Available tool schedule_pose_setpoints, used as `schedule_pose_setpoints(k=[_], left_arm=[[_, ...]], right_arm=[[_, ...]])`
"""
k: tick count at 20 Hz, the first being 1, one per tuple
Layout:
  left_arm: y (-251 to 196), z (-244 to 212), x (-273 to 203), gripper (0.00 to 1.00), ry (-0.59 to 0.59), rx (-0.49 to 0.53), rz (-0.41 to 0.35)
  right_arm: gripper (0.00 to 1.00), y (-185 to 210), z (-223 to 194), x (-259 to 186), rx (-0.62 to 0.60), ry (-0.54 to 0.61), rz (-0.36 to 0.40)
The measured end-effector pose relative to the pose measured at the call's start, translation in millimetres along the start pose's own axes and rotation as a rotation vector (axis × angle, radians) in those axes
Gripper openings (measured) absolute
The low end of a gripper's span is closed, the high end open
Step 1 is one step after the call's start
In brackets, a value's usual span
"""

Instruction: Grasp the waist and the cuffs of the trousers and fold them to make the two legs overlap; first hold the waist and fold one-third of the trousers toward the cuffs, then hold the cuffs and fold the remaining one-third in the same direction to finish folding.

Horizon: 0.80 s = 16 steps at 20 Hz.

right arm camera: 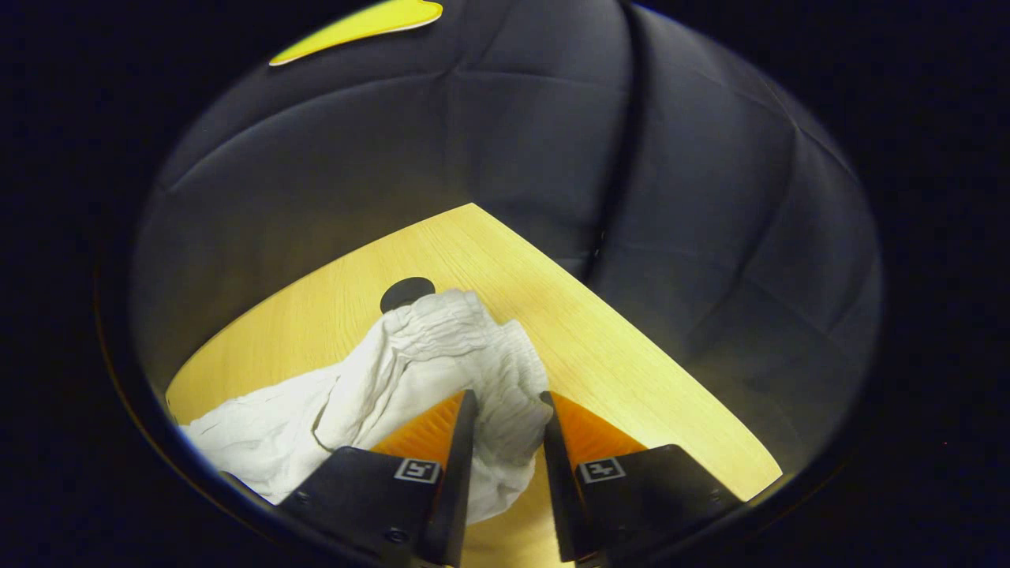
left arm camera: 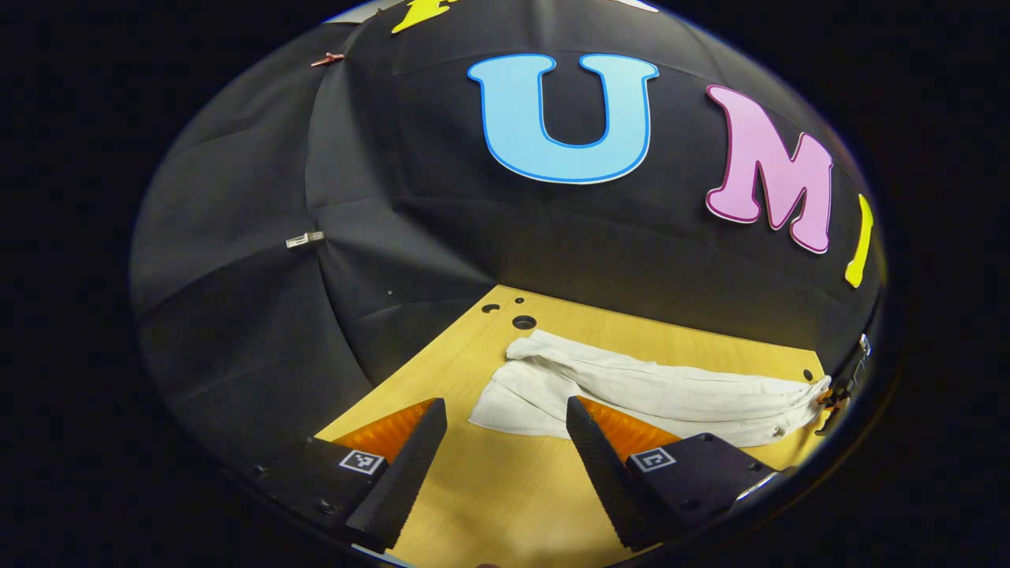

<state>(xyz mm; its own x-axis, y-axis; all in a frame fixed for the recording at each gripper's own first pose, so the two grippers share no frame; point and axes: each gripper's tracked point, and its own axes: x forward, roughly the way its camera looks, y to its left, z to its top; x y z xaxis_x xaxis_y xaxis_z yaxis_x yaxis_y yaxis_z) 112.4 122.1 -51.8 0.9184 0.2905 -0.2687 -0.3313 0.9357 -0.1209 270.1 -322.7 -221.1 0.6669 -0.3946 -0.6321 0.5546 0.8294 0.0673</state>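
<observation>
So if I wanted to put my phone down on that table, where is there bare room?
Bare wood lies in front of the white trousers, around the open left gripper, and behind them by the holes. More lies beside the gathered waist toward the table corner. Crowded: the right gripper, closed on the waist.

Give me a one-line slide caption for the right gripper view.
Right gripper jaws closed on the gathered waist of the white trousers on the wooden table.

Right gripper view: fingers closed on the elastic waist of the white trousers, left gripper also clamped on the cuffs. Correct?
Not quite. The left gripper is open and empty in the left gripper view, short of the cuffs. The right gripper does pinch the trousers' gathered waist.
</observation>
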Motion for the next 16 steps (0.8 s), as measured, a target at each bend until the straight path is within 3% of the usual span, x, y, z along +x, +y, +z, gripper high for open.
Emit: schedule_pose_setpoints(k=[1,2,3,4,5,16], left_arm=[[-2.2,-2.2,-1.6,0.97,0.005,0.0,-0.004],[-4.2,-4.3,-3.9,0.97,0.008,0.0,-0.006],[-6.9,-6.2,-6.5,0.97,0.01,-0.002,-0.01],[-9.5,-8.7,-7.5,0.98,0.015,-0.005,-0.014],[-12.3,-12.2,-8.4,0.97,0.022,-0.006,-0.017],[-36.8,-12.8,-16.9,0.97,0.033,0.013,-0.114]], right_arm=[[0.34,3.5,0.8,0.1,-0.006,-0.009,0.007],[0.37,3.9,0.8,0.3,-0.016,-0.012,0.004],[0.29,4.4,0.0,2.9,-0.022,-0.017,0.006],[0.3,6.6,1.4,-1.7,-0.031,-0.018,0.02],[0.19,6.3,4.9,-7.0,-0.047,-0.023,0.033],[0.19,26.3,69.5,-75.0,-0.022,-0.199,0.181]])
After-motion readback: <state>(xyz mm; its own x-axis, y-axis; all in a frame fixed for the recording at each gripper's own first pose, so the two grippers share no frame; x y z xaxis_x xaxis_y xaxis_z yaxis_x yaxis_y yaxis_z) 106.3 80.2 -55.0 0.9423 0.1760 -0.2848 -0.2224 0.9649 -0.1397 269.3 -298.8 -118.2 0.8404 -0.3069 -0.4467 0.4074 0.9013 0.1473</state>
